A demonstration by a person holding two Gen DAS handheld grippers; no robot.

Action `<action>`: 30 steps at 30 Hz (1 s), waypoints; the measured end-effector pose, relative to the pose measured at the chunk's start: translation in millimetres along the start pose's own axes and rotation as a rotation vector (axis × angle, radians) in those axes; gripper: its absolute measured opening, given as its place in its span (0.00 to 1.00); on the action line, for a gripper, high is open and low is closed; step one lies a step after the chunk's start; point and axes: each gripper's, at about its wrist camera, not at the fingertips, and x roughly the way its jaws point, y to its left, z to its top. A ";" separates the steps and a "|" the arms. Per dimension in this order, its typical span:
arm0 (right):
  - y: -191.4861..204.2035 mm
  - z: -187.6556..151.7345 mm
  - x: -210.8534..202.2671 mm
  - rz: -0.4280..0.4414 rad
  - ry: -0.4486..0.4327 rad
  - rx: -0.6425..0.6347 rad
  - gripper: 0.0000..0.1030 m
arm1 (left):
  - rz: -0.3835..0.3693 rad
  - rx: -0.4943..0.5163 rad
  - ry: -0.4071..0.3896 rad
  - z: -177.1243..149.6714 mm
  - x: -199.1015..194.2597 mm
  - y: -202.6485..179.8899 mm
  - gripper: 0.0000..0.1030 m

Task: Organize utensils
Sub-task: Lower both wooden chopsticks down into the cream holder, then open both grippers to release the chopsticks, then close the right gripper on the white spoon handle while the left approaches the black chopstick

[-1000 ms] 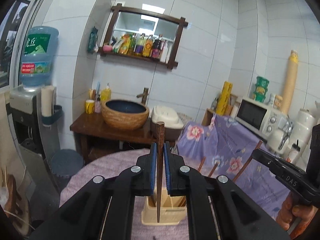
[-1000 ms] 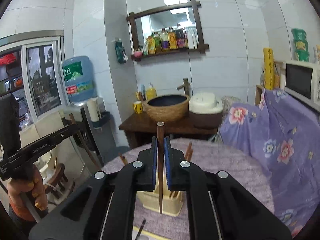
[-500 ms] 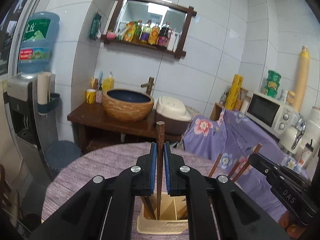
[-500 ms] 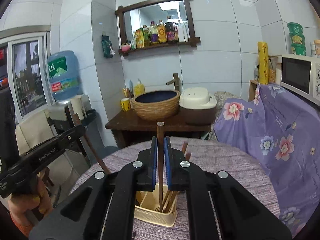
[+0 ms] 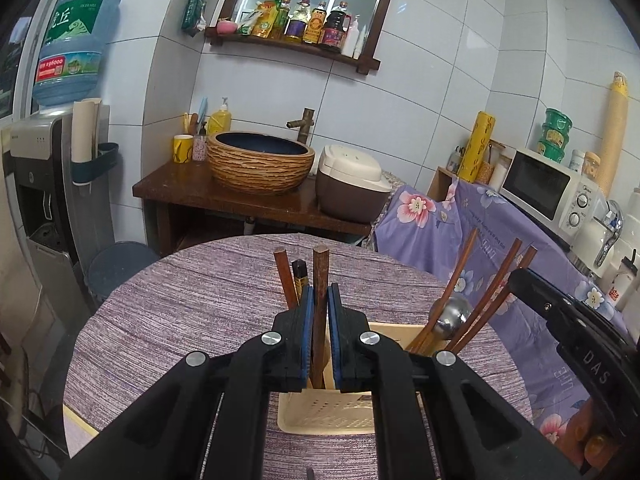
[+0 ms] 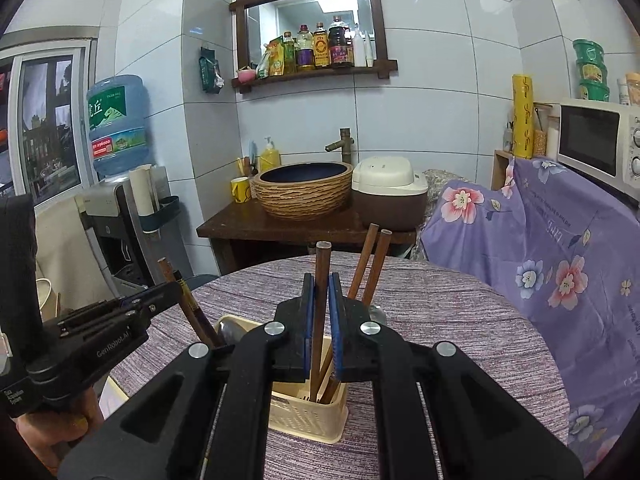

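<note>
Left wrist view: left claw (image 5: 319,312) is clamped on a brown chopstick (image 5: 320,276), held upright w/ its lower end inside the cream utensil holder (image 5: 328,420), which sits on the round purple tabletop (image 5: 180,304). Two more sticks stand at 11 o'clock of the claw tips; at 3 o'clock a steel ladle (image 5: 452,316) and several sticks lean out of the holder's other side.

Right wrist view: right claw (image 6: 319,308) is clamped on its own chopstick (image 6: 321,276), tip down in the holder (image 6: 304,416) approx. next to sticks already leaning at 1 o'clock. Left claw shows at 9 o'clock.

Risks, as I judge them: both claws crowd one small light holder, so a sideways nudge from either could tip or slide it. If a stick's tip isn't fully in a compartment at release, it may catch the rim & fall onto the tabletop. Leaning sticks and ladle could also get knocked on the way out.
</note>
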 end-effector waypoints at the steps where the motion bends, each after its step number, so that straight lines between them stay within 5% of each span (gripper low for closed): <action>1: -0.4 -1.0 -1.3 0.002 -0.006 0.001 0.08 | -0.005 -0.002 -0.004 -0.5 -1.0 -0.3 0.09; 4: 2.2 -3.8 -8.1 -0.007 -0.018 -0.014 0.10 | -0.010 0.006 -0.016 -3.1 -9.3 -0.9 0.14; 5: 3.3 -5.4 -11.7 -0.009 -0.023 -0.019 0.18 | -0.009 0.012 -0.022 -4.9 -14.1 -0.6 0.19; 7: 5.0 -10.4 -22.7 -0.009 -0.046 -0.028 0.47 | 0.000 0.018 -0.047 -10.0 -25.6 1.5 0.50; 8: 5.7 -13.4 -29.9 -0.019 -0.070 -0.034 0.58 | 0.006 0.019 -0.062 -14.1 -32.5 2.7 0.55; 13: 12.1 -34.8 -53.5 -0.077 -0.064 -0.087 0.64 | 0.049 0.038 -0.050 -45.8 -55.4 12.2 0.76; 15: 15.0 -49.6 -58.5 -0.090 -0.027 -0.107 0.71 | 0.074 0.040 -0.023 -64.4 -59.5 19.2 0.80; 22: 27.0 -139.2 -47.8 -0.096 0.233 -0.127 0.71 | 0.202 0.013 0.133 -134.3 -53.5 51.9 0.85; 30: 40.2 -215.4 -31.4 -0.055 0.465 -0.018 0.71 | 0.299 -0.027 0.176 -176.6 -66.4 70.7 0.85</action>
